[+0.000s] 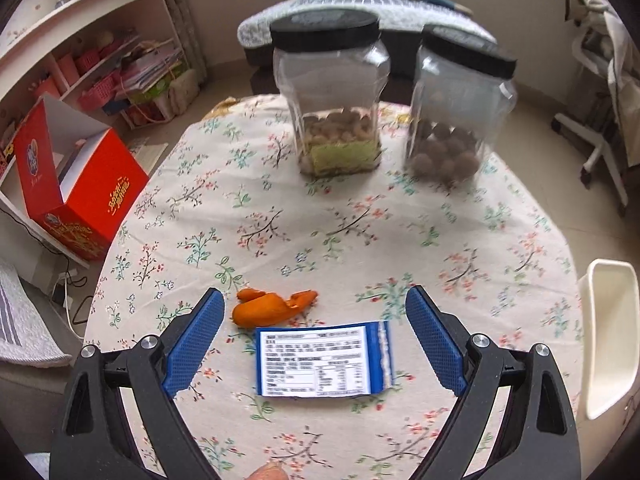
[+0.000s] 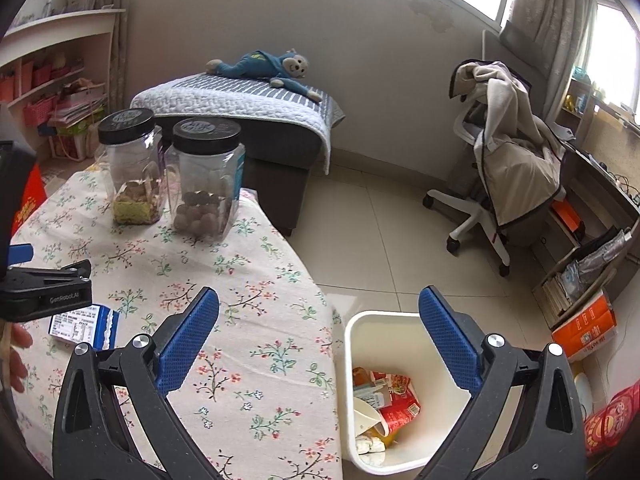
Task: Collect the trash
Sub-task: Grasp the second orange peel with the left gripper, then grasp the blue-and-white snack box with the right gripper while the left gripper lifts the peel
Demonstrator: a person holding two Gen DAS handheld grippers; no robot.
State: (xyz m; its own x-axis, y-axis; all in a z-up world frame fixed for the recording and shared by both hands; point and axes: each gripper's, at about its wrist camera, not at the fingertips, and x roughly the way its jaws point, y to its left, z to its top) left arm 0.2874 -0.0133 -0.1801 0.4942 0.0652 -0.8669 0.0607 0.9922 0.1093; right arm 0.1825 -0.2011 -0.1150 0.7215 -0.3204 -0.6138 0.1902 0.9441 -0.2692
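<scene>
Two lidded jars [image 1: 336,100] stand on the floral tablecloth [image 1: 280,220].

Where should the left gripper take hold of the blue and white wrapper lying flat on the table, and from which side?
Probably from above, across the short sides of the wrapper. It lies flat on the tablecloth, already between the open fingers of the left gripper.
</scene>
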